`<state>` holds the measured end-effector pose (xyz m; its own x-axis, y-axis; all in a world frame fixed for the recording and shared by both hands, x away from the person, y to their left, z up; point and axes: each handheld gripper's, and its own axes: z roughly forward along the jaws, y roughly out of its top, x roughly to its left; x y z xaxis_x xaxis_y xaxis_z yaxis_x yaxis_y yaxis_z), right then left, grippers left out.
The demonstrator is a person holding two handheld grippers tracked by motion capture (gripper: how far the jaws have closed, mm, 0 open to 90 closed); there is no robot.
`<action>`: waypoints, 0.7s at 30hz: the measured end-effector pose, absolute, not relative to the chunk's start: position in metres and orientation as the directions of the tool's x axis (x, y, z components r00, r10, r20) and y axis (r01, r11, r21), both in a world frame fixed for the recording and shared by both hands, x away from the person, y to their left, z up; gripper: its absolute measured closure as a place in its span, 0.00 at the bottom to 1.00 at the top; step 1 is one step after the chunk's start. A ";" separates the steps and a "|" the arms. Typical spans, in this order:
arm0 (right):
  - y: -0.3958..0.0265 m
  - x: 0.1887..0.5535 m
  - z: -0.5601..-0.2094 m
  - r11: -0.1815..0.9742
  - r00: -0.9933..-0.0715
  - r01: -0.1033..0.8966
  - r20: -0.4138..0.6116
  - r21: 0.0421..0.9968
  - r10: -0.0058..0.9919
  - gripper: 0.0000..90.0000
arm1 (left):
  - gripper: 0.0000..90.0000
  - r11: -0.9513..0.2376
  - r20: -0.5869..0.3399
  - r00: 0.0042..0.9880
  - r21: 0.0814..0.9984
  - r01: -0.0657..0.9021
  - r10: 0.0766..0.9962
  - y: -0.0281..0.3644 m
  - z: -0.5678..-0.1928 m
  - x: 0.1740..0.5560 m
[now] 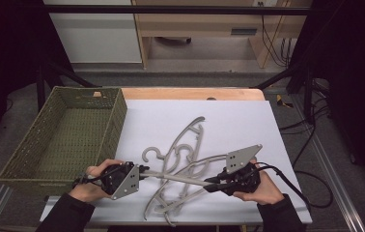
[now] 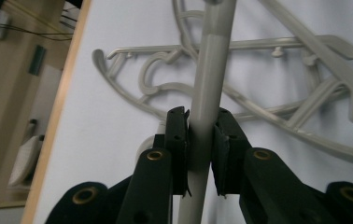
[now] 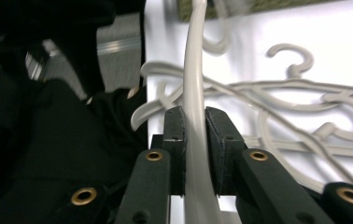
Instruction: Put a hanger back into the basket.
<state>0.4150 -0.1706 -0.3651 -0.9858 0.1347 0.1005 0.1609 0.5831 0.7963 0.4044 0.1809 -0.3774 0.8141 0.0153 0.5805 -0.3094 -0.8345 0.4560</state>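
Several grey plastic hangers (image 1: 185,145) lie tangled on the white sheet (image 1: 238,121). One hanger's straight bar (image 1: 178,178) runs between my two grippers near the table's front. My left gripper (image 1: 147,171) is shut on the bar's left end; in the left gripper view its pads (image 2: 177,140) press on the round bar (image 2: 212,70). My right gripper (image 1: 210,183) is shut on the right end, its jaws clamping a pale curved bar (image 3: 194,70). The other hangers (image 2: 305,112) lie flat on the sheet beyond the jaws, and the loose hangers (image 3: 296,88) also lie past the right gripper.
A green woven basket (image 1: 118,116) stands at the table's left with nothing in it. A wooden table edge (image 1: 190,93) borders the sheet at the back. Cables (image 1: 296,179) trail off the right side. The sheet's far right part is bare.
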 end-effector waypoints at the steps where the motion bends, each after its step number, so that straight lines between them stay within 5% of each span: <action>1: -0.172 0.416 -0.365 0.581 -0.986 0.156 0.090 0.799 0.141 0.86 | 0.88 -0.843 0.588 0.809 0.433 -0.318 -0.003 0.180 -0.377 0.404; 7: -0.175 0.417 -0.366 0.572 -0.978 0.173 0.069 0.802 0.198 0.80 | 0.89 -0.847 0.569 0.822 0.453 -0.278 0.035 0.177 -0.376 0.399; 10: -0.179 0.419 -0.366 0.535 -0.963 0.183 0.040 0.825 0.268 0.73 | 0.89 -0.847 0.554 0.830 0.472 -0.246 0.068 0.178 -0.374 0.397; 12: -0.180 0.420 -0.365 0.517 -0.954 0.190 0.033 0.835 0.298 0.69 | 0.89 -0.803 0.498 0.853 0.567 -0.182 0.159 0.175 -0.378 0.394; 21: -0.189 0.421 -0.359 0.398 -0.864 0.165 -0.063 0.902 0.500 0.44 | 0.89 -0.814 0.456 0.850 0.578 -0.056 0.265 0.177 -0.369 0.394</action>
